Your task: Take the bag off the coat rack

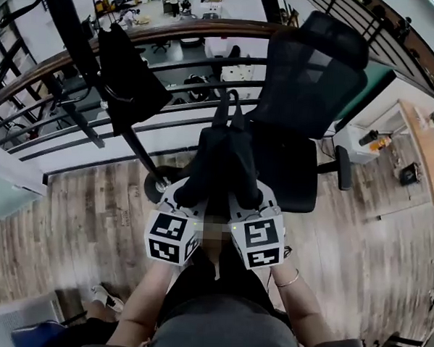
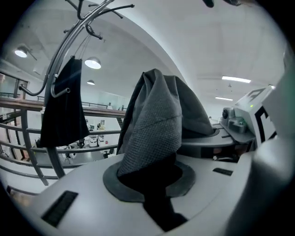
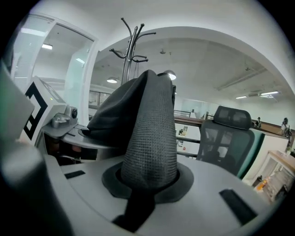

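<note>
Both grippers hold up a dark grey mesh bag (image 1: 221,162) between them, in front of the chair. My left gripper (image 1: 185,200) is shut on a fold of the bag (image 2: 156,124), and the fabric fills its jaws. My right gripper (image 3: 146,182) is shut on another fold of the bag (image 3: 150,133), close beside the left one. The bag's two handles (image 1: 228,108) stick up free of any hook. The coat rack (image 1: 78,49) stands to the left, its hooks (image 2: 92,11) apart from the held bag. A second black bag (image 1: 128,77) still hangs on the rack.
A black office chair (image 1: 308,87) stands just behind the held bag. A curved railing (image 1: 188,37) runs behind the rack and chair. The rack's round base (image 1: 158,184) rests on the wooden floor. A desk (image 1: 422,143) stands at the far right.
</note>
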Motion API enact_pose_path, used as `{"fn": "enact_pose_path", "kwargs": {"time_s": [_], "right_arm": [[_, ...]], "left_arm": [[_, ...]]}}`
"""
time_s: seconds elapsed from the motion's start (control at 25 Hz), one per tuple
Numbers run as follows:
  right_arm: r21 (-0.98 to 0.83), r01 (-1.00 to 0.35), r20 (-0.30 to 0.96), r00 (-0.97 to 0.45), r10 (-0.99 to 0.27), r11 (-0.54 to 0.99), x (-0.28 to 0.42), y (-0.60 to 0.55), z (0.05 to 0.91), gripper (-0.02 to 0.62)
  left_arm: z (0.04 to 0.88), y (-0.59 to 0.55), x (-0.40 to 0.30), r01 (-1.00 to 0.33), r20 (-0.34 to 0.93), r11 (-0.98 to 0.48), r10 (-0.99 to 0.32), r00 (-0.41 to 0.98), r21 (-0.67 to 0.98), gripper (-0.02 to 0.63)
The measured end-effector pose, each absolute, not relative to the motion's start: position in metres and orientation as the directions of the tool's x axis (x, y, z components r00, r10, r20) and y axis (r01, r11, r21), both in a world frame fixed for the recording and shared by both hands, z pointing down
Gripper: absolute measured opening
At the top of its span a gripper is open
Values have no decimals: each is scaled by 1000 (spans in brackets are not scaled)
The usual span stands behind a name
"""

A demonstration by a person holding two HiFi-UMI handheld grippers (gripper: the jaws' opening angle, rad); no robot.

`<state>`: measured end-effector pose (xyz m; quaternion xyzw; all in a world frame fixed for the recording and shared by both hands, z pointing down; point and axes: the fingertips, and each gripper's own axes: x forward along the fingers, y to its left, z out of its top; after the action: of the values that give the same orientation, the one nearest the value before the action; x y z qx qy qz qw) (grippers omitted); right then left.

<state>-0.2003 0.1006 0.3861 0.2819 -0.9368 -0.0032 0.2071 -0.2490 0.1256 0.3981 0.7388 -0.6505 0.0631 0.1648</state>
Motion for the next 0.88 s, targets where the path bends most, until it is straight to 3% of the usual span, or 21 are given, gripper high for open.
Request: {"fn": "enact_pose_path", "kwargs": {"time_s": [0.4,0.88], "right_arm": [[100,-698,364,-638,-679,709,-110,63,381,57],[69,-794,361,-544,-757,604,-5,16,377,57]], "left_arm": [[390,78,-167,-943,308,-300,-892,330,143,75],[388,22,-63,-894,315,-423,-837,447,144,75]]}}
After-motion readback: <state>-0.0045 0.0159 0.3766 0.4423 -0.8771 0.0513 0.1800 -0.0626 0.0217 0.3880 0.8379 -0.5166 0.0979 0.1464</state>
